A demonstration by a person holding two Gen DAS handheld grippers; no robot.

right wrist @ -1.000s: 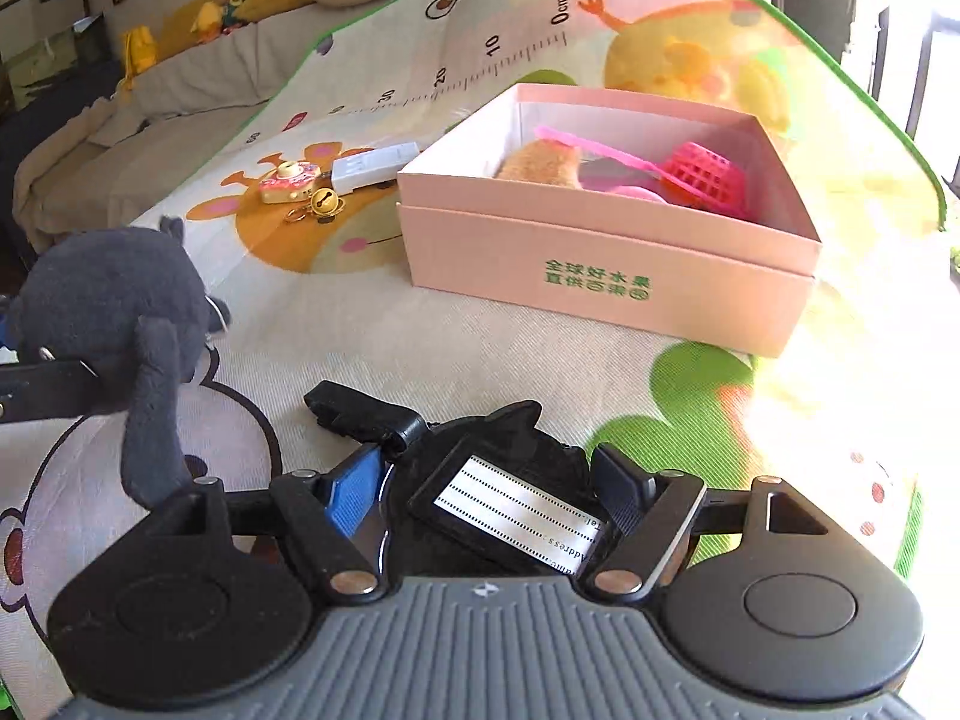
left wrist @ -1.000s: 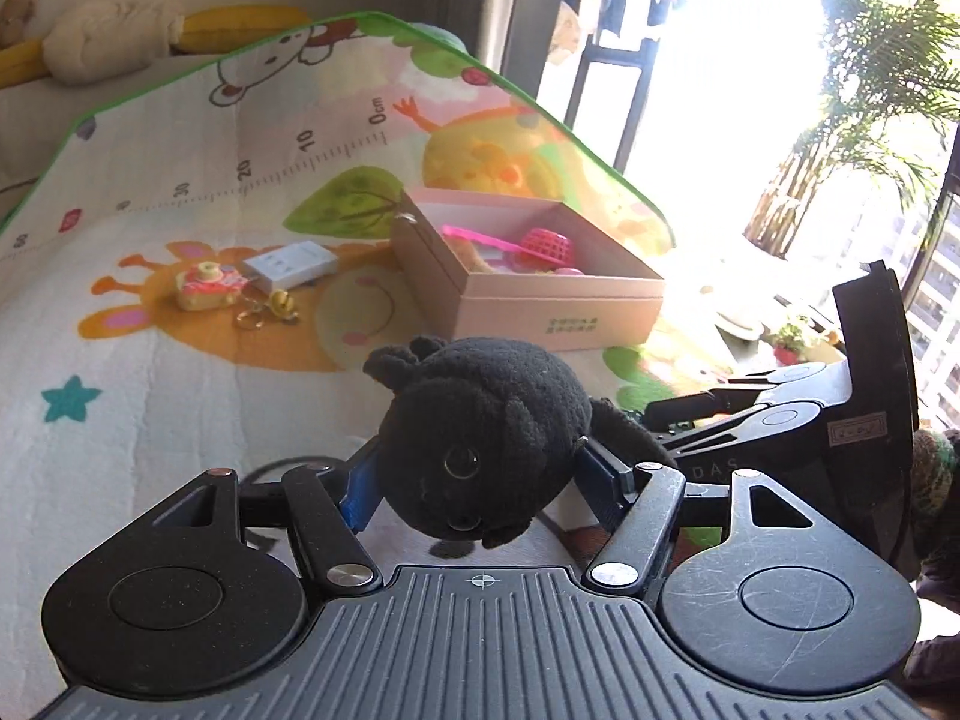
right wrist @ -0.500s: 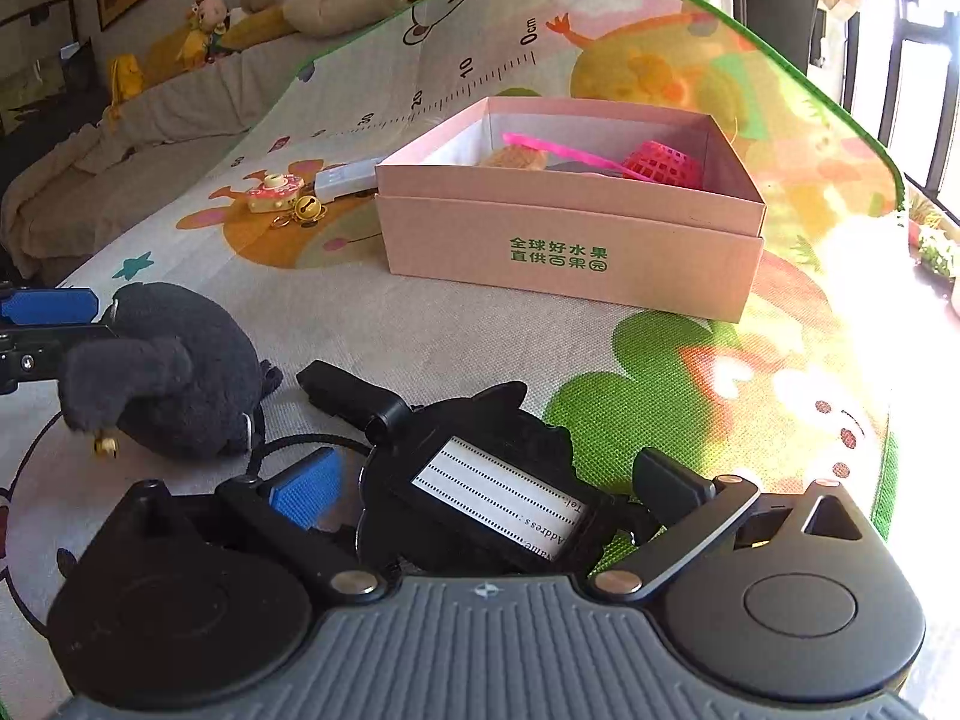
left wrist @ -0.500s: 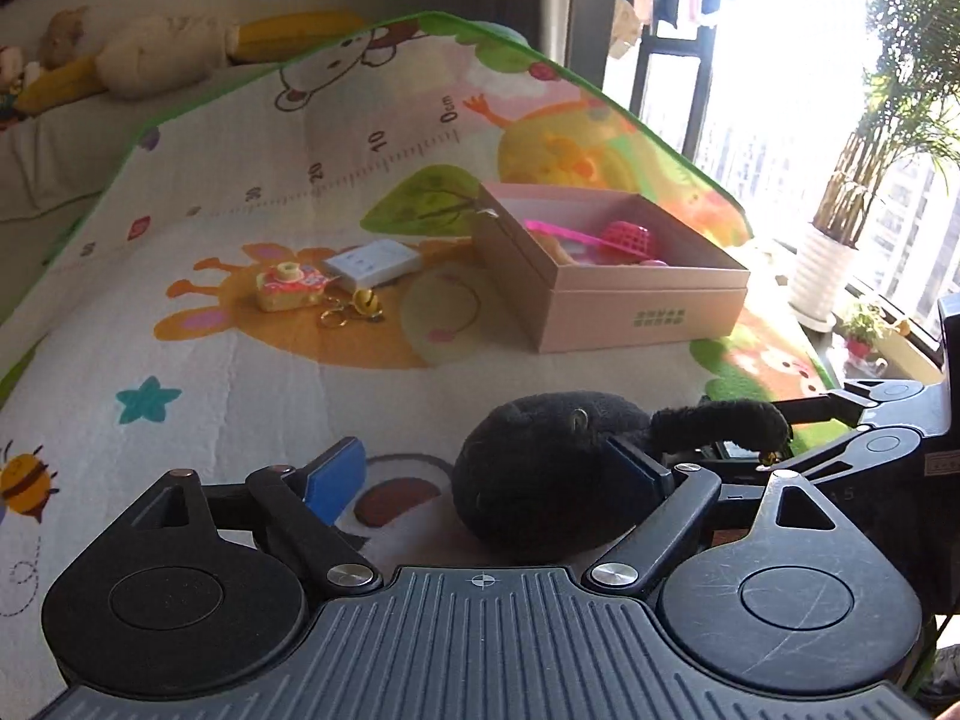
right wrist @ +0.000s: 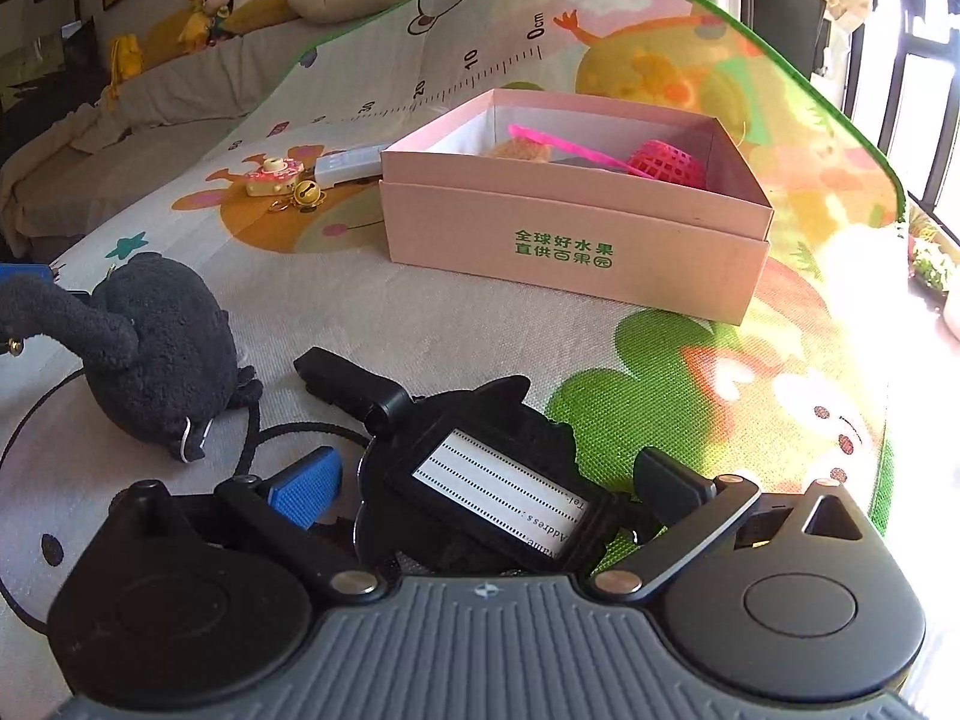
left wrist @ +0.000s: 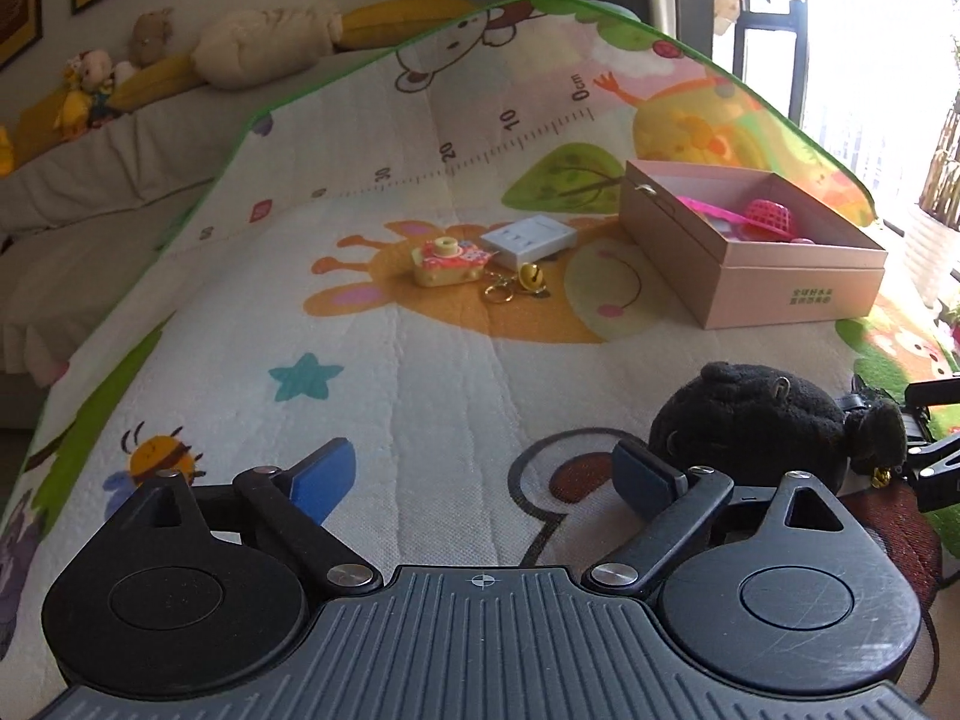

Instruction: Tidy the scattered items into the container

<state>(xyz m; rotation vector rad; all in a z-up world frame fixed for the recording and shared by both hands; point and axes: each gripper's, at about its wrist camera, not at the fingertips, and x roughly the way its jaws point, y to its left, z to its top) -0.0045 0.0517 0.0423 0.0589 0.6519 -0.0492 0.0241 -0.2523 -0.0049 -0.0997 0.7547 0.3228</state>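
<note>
The black plush toy (left wrist: pixel 756 426) lies on the play mat, just right of my left gripper (left wrist: pixel 480 474), which is open and empty; it also shows in the right wrist view (right wrist: pixel 156 348). My right gripper (right wrist: pixel 480 480) is open with a black luggage tag (right wrist: pixel 486 480) lying between its fingers on the mat. The pink box (right wrist: pixel 576 240) stands beyond, holding a pink scoop (right wrist: pixel 660 162) and a brown plush. A toy camera (left wrist: pixel 447 264), a gold bell keyring (left wrist: pixel 522 282) and a white box (left wrist: pixel 528 240) lie left of the pink box (left wrist: pixel 750 258).
The colourful play mat (left wrist: pixel 420 360) covers the floor. A grey sofa with stuffed toys (left wrist: pixel 180 60) runs along the back left. A bright window and potted plants are at the right (right wrist: pixel 930 252).
My left gripper opened and let go of the black plush toy, which now lies on the mat; the gripper shifted left. My right gripper widened around the luggage tag.
</note>
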